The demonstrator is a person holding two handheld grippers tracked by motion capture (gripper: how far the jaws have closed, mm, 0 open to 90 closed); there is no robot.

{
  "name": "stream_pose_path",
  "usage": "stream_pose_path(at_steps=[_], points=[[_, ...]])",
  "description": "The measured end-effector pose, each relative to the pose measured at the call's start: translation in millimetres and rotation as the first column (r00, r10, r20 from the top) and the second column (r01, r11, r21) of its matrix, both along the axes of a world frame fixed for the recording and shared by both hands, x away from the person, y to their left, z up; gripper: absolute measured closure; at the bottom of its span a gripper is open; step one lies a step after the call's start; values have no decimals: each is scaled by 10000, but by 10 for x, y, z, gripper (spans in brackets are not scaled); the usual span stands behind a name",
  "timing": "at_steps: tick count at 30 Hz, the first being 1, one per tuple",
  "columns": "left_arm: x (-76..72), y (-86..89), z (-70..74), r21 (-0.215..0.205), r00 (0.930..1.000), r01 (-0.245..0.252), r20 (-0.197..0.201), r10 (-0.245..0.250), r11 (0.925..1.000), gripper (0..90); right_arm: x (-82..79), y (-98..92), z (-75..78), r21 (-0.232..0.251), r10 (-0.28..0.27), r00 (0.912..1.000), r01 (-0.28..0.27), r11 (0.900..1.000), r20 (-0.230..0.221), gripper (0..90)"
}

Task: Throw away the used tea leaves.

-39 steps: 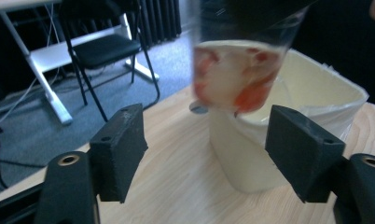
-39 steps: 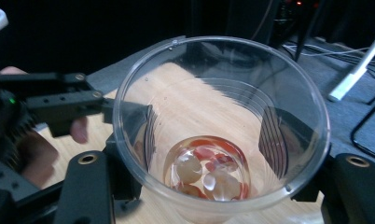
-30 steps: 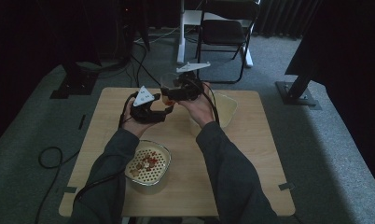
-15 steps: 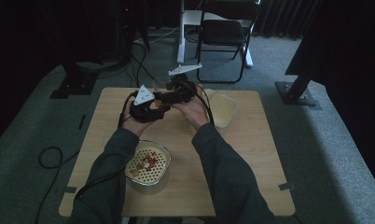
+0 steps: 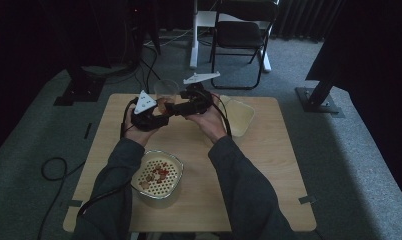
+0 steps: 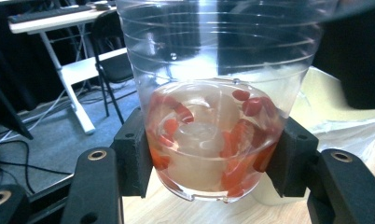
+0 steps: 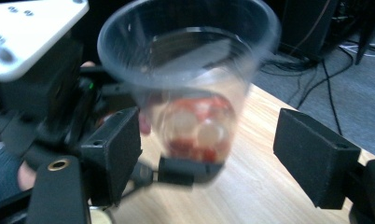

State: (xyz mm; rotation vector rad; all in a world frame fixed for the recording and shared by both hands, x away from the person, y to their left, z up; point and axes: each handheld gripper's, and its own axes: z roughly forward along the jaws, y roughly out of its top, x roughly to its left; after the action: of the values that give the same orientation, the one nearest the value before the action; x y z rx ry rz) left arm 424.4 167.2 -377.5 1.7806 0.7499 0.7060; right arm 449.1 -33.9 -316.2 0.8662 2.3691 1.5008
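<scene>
A: The clear cup (image 6: 213, 116) stands upright, with its mouth to the top and its long axis vertical. It is at the far side of the table (image 5: 279, 165), a little above the wood, and red pieces and pale round lumps lie in its bottom.

B: How are the hands posed?

A: Both forearms come in from the near edge and the hands meet around the cup. The left hand (image 5: 134, 132) holds the left gripper (image 6: 213, 158) level, pointing away from the person. Its two pads press on the lower part of the cup from both sides, so it carries the cup.

B: And the right one?

A: The right gripper (image 7: 206, 161) comes from the other side and points toward the person. Its jaws have just been opening. The cup is between them, but the pads (image 7: 311, 156) stand apart from its wall. It holds nothing.
</scene>
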Motion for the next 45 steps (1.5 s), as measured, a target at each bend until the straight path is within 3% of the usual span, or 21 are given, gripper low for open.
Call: stream_pose_path(at_steps=[3, 4, 8, 10, 11, 12, 16, 19, 22, 23, 24, 25, 29, 32, 33, 34, 39, 41, 45], points=[[-10, 31, 3, 2, 10000, -39, 42, 39, 10000, 420, -66, -52, -32, 117, 60, 10000, -61, 9999, 59, 226], [-38, 135, -9, -31, 9998, -193, 52, 194, 9998, 420, -185, -113, -101, 84, 157, 9998, -158, 9998, 151, 227], [-71, 235, -39, 22, 9993, -376, -2, 376, 9993, 419, -474, -229, -341, -119, 471, 9980, -467, 9988, 416, 230], [-97, 294, -61, 66, 9988, -485, -10, 485, 9988, 419, -626, -290, -508, -166, 663, 9973, -658, 9977, 314, 231], [-110, 325, -68, 106, 9986, -527, -20, 528, 9986, 419, -626, -290, -508, -166, 663, 9973, -658, 9977, 314, 231], [-139, 381, -80, 94, 9981, -609, 5, 609, 9981, 419, -788, -344, -685, -271, 826, 9962, -819, 9963, 278, 230], [-189, 478, -87, 77, 9960, -897, 56, 897, 9959, 419, -1101, -432, -1033, -180, 1092, 9940, -1092, 9939, 8, 221], [-208, 544, -90, -56, 9940, -1087, 85, 1087, 9941, 419, -1324, -444, -1280, -754, 1021, 9947, -1012, 9920, 81, 173], [-205, 592, -107, -135, 9922, -1243, 27, 1243, 9922, 419, -1499, -456, -1483, -718, 1128, 9933, -1143, 9908, -247, 135], [-205, 592, -107, -135, 9922, -1243, 27, 1243, 9922, 419, -1499, -456, -1483, -718, 1128, 9933, -1143, 9908, -247, 135], [-197, 615, -125, -138, 9908, -1356, -36, 1356, 9907, 419, -1583, -436, -1595, -744, 1206, 9909, -1249, 9894, -603, 129], [-189, 624, -136, -180, 9899, -1420, -75, 1419, 9897, 419, -1619, -410, -1652, -816, 1117, 9914, -1171, 9898, -680, 126], [-169, 658, -176, -191, 9871, -1595, -186, 1591, 9870, 419, -1732, -237, -1833, -1209, 1457, 9842, -1574, 9801, -1002, 113], [-166, 679, -191, -174, 9860, -1655, -224, 1651, 9861, 419, -1805, -141, -1877, -1227, 1472, 9849, -1579, 9798, -916, 108], [-166, 704, -201, -170, 9849, -1716, -250, 1711, 9850, 419, -1859, -47, -1904, -1467, 1130, 9920, -1202, 9819, -562, 101], [-169, 717, -204, -178, 9845, -1739, -268, 1734, 9846, 419, -1872, -6, -1915, -1590, 878, 9950, -944, 9828, -480, 96], [-181, 767, -217, -138, 9831, -1813, -282, 1809, 9833, 419, -1844, 67, -1942, -1544, 433, 9985, -481, 9868, -338, 96], [-180, 803, -221, -156, 9815, -1895, -297, 1889, 9818, 419, -1740, 95, -1938, -1578, -263, 9996, 253, 9871, -42, 100], [-176, 835, -219, -172, 9793, -2011, -293, 2005, 9794, 419, -1427, 85, -1938, -1507, -987, 9950, 953, 9840, -148, 130]])
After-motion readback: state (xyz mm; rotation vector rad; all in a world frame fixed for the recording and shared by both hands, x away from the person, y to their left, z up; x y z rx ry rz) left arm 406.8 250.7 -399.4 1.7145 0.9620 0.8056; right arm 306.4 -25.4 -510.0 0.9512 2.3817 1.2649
